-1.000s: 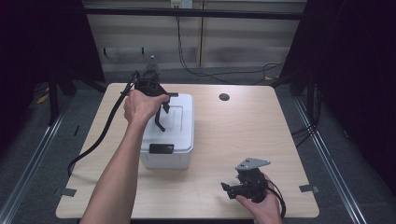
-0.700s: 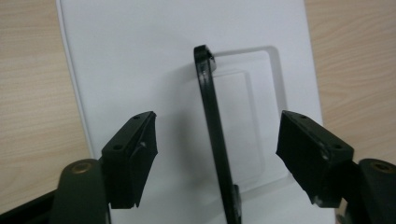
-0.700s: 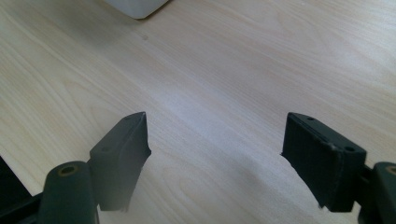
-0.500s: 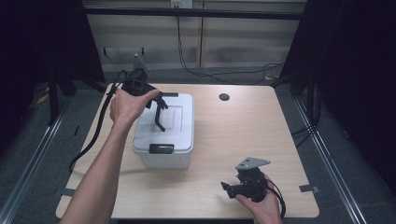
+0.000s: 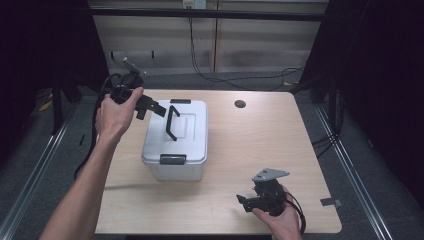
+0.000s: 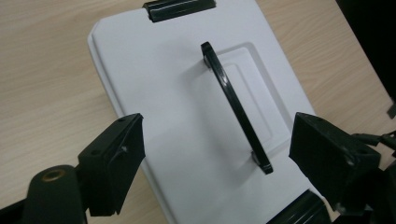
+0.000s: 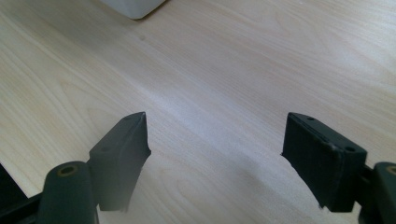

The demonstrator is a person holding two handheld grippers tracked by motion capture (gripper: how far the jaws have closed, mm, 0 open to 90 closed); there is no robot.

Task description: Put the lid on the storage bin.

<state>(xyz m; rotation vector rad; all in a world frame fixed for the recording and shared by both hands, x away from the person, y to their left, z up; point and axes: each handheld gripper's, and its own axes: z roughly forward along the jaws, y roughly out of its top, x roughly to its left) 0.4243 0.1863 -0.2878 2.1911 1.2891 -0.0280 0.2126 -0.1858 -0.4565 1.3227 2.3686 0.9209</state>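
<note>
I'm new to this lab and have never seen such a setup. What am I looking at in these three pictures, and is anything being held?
A person sits at a wooden table, with a hand-held gripper in each hand. The high view looks down from above; the other two pictures come from cameras riding on each tool, looking past its black jaws. On the table stands a white lidded box with a black handle standing upright. The left hand-held gripper hovers beside the box, its jaws just opened, nothing between them. The right hand-held gripper sits low near the table's front edge, open and empty.
</note>
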